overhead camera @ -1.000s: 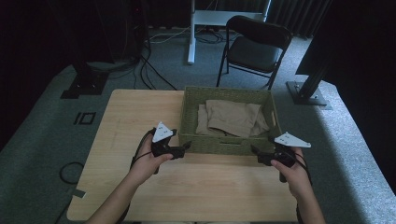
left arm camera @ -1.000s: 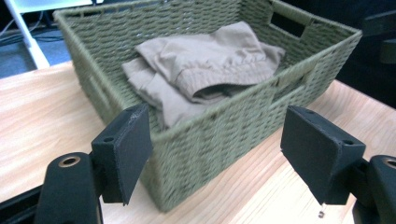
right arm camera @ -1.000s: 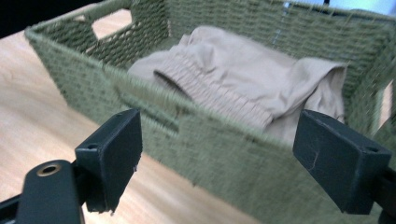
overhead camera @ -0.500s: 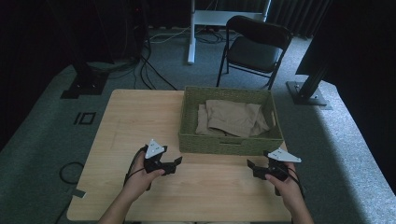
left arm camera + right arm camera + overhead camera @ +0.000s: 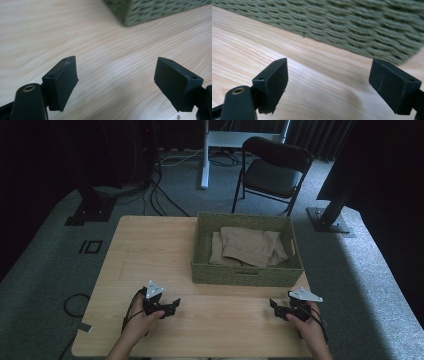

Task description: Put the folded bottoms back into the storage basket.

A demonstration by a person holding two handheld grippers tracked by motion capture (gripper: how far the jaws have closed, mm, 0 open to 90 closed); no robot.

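A chair [image 5: 274,170] stands beyond the table [image 5: 150,250]. The green woven basket [image 5: 247,272] holds folded tan cloth [image 5: 247,247]. Left gripper [image 5: 172,306] and right gripper [image 5: 275,306] gape wide, empty.

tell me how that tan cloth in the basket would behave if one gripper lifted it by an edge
Probably floppy: the tan cloth lies in soft folds in the basket, so it would likely drape and unfold from a single pinch. It looks light, and being fabric it should not slip much. A trailing part might drag over the woven rim.
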